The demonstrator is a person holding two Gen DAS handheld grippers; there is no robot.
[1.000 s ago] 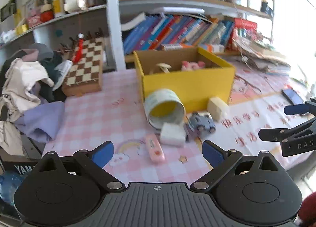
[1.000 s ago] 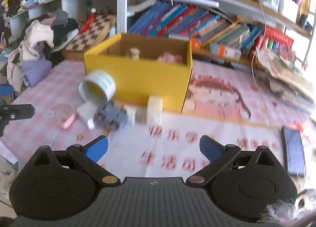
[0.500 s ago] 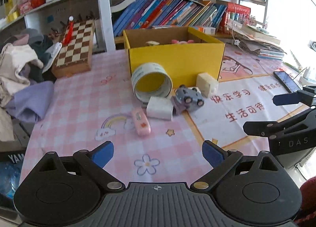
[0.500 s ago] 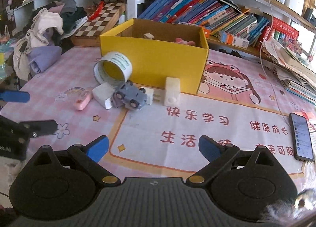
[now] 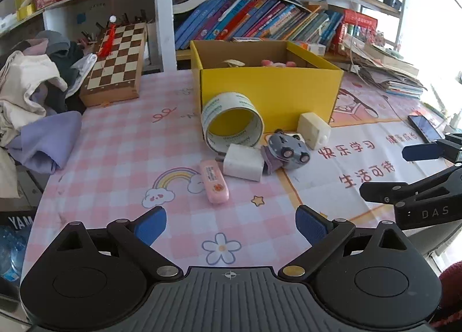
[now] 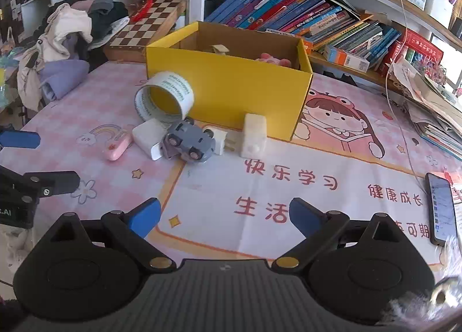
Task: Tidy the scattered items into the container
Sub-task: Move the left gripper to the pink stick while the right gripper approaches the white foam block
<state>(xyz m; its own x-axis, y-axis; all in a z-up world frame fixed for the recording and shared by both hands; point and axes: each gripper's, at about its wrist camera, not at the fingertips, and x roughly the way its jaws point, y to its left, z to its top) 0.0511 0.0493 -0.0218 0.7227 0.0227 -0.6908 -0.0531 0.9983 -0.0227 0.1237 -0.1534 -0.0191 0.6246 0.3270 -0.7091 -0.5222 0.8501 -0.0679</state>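
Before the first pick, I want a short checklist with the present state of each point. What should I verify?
1. Left gripper jaws open, empty: ok.
2. Right gripper jaws open, empty: ok.
3. Yellow box open on top, room inside: ok.
4. Pink eraser lies apart from the others, easy first pick: ok.
5. Grey toy car free of the white charger: not ok, they touch.
6. Tape roll stable: cannot tell, it leans on the box.

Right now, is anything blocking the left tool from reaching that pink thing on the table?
Nothing visible. The open left tool faces the pink case across bare tablecloth; the white block lies beside it, to the right, not in between.
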